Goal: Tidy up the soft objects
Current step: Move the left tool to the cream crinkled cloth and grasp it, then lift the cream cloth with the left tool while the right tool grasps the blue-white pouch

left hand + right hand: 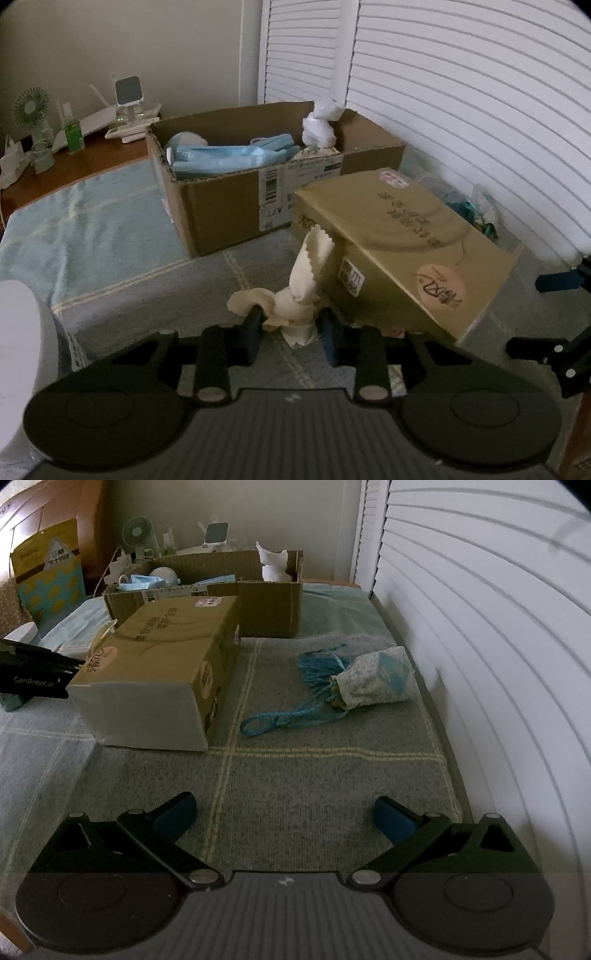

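My left gripper point(291, 328) is shut on a crumpled cream cloth point(301, 291), held just above the bed beside a closed gold carton point(399, 236). Behind it stands an open brown cardboard box point(221, 206) holding blue soft items point(229, 155) and a white cloth point(319, 127). My right gripper point(284, 812) is open and empty over the checked bedcover point(314, 775). A small patterned drawstring pouch point(376, 679) with a blue cord point(288, 720) lies ahead of it to the right. The gold carton point(159, 664) and brown box point(266, 609) show to its left.
White louvred doors point(480, 627) run along the right side of the bed. A wooden side table point(74, 158) at the back left carries a small fan point(31, 107) and white gadgets. The left gripper's body point(29, 672) shows at the left edge of the right wrist view.
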Tool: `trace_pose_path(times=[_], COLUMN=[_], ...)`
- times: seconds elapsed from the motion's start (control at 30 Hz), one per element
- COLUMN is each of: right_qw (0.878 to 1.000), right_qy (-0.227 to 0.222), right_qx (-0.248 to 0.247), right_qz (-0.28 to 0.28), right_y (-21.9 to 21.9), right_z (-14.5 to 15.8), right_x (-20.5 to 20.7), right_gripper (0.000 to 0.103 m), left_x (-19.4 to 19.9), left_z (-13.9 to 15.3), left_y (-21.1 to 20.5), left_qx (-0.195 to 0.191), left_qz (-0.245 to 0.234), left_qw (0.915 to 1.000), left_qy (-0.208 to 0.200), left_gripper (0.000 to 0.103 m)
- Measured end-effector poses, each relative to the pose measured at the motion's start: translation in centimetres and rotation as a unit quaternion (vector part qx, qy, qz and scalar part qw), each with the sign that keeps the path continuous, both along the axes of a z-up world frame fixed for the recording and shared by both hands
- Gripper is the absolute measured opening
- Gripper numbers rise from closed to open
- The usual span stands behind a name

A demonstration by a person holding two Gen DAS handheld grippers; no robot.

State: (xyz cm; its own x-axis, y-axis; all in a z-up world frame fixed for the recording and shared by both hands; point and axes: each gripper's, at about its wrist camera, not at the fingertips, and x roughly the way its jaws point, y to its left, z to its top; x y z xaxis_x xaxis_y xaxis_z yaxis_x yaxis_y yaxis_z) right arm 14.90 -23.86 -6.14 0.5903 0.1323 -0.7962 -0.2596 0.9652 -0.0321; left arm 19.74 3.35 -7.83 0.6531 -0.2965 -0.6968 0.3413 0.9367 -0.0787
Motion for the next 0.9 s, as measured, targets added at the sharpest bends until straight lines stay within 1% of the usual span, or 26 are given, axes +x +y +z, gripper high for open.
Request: trace_pose_path(times=[0.1, 0.3, 0.43, 0.53, 0.63, 0.73, 0.8, 0.9], right_qw=[1.000, 1.000, 1.000, 0.999, 0.998, 0.997, 0.997, 0.997], right_qy=[0.002, -0.006, -0.006, -0.017, -0.040, -0.055, -0.061, -0.060], right_qx=[-0.002, -0.024, -0.027, -0.029, -0.030, -0.034, -0.035, -0.029], right_qz=[0.000, -0.006, -0.014, -0.021, -0.028, -0.030, -0.032, -0.036], right_y=[0.0, -0.3, -0.9, -1.3, -1.5, -1.6, -1.6, -1.6], right_z=[0.1, 0.4, 0.3, 0.8, 1.8, 2.4, 2.5, 2.2], right_x=[0.1, 0.9, 1.8, 2.2, 2.8, 3.8, 4.6, 5.9], right_gripper=[0.103, 0.103, 0.103, 0.103, 0.103, 0.100, 0.092, 0.089], left_x=[-0.1, -0.7, -1.0, -1.1, -1.1, -1.0, -0.9, -0.8], left_z=[0.3, 0.6, 0.7, 0.8, 0.8, 0.6, 0.5, 0.4], left_y=[0.2, 0.6, 0.8, 0.7, 0.5, 0.4, 0.4, 0.4], left_qx=[0.001, 0.008, 0.003, 0.001, 0.001, 0.003, 0.002, 0.002], left_qz=[0.006, 0.010, 0.014, 0.013, 0.011, 0.011, 0.012, 0.014], left_qw=[1.0000, 0.9999, 0.9999, 0.9999, 0.9999, 0.9999, 0.9999, 0.9999], left_qy=[-0.002, 0.000, 0.003, 0.003, 0.002, 0.006, 0.008, 0.008], left_gripper=[0.030, 0.030, 0.030, 0.030, 0.030, 0.030, 0.030, 0.030])
